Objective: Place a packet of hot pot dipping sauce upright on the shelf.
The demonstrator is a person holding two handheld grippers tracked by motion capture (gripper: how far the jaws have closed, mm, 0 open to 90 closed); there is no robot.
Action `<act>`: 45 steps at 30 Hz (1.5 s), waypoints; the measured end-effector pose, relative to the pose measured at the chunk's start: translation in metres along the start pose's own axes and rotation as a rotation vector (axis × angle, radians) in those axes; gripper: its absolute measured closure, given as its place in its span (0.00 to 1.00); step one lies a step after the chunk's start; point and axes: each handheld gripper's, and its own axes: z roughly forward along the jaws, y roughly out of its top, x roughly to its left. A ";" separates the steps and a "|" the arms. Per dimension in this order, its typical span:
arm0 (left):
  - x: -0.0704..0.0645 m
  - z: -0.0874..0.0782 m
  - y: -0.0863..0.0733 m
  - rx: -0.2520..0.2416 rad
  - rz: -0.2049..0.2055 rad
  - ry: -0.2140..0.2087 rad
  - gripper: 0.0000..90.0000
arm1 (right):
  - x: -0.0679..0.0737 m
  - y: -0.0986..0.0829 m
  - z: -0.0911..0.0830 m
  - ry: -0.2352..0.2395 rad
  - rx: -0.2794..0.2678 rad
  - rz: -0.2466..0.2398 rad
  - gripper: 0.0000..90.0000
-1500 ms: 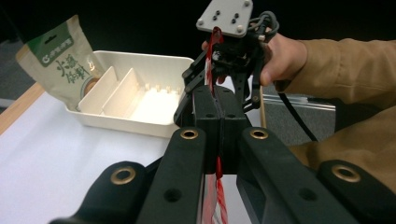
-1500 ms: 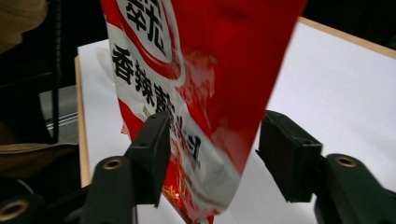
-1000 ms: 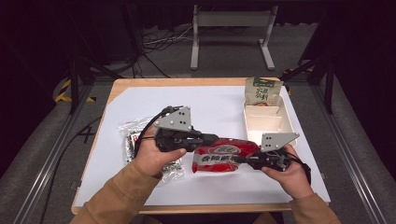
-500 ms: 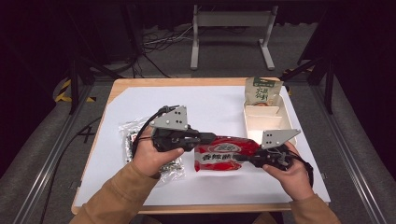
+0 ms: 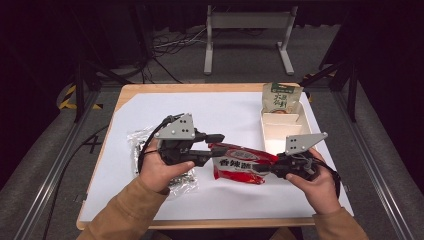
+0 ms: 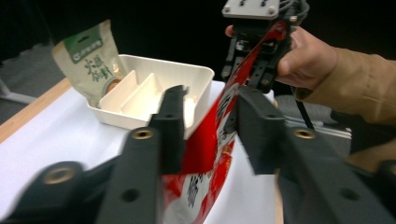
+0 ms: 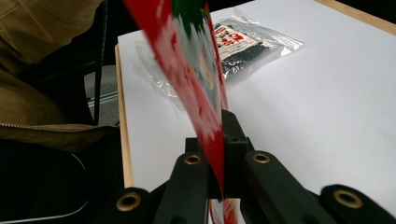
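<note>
A red snack packet hangs above the white table sheet between my two grippers. My right gripper is shut on its right end; in the right gripper view the jaws pinch the red film. My left gripper stands open at the packet's left end. In the left gripper view the packet runs between the parted jaws, with a gap on the right side. The right gripper shows farther off, clamped on the packet's far end.
A white divided tray sits at the back right, with a green-and-tan pouch leaning in its far end. A clear bag of dark contents lies under my left hand. The table's wooden edge borders the white sheet.
The left gripper's jaws have spread apart around the packet's left end. The packet and right gripper have shifted slightly to the right.
</note>
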 end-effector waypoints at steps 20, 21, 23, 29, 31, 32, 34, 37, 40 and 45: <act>0.012 -0.016 -0.033 -0.060 -0.055 0.110 0.39 | -0.005 0.017 -0.031 -0.050 -0.009 -0.025 0.99; 0.012 -0.016 -0.035 -0.058 -0.068 0.113 0.39 | -0.005 0.018 -0.032 -0.053 -0.009 -0.025 0.99; 0.014 -0.015 -0.039 -0.051 -0.076 0.116 0.38 | -0.006 0.020 -0.035 -0.058 -0.012 -0.028 0.99; 0.019 -0.016 -0.047 -0.025 -0.088 0.144 0.34 | -0.009 0.026 -0.043 -0.077 -0.016 -0.036 0.99; 0.021 -0.017 -0.050 -0.016 -0.094 0.157 0.33 | -0.011 0.028 -0.046 -0.080 -0.017 -0.040 0.99; 0.021 -0.017 -0.051 -0.017 -0.103 0.160 0.33 | -0.012 0.029 -0.048 -0.086 -0.017 -0.040 0.99; 0.024 -0.019 -0.054 -0.007 -0.101 0.173 0.33 | -0.013 0.031 -0.050 -0.093 -0.019 -0.043 0.99; 0.026 -0.021 -0.058 -0.008 -0.119 0.188 0.32 | -0.017 0.035 -0.056 -0.101 -0.027 -0.043 0.99; 0.027 -0.022 -0.062 0.001 -0.131 0.205 0.31 | -0.023 0.038 -0.061 -0.109 -0.039 -0.041 0.99; 0.027 -0.025 -0.066 0.011 -0.138 0.219 0.30 | -0.031 0.042 -0.070 -0.130 -0.050 -0.045 0.99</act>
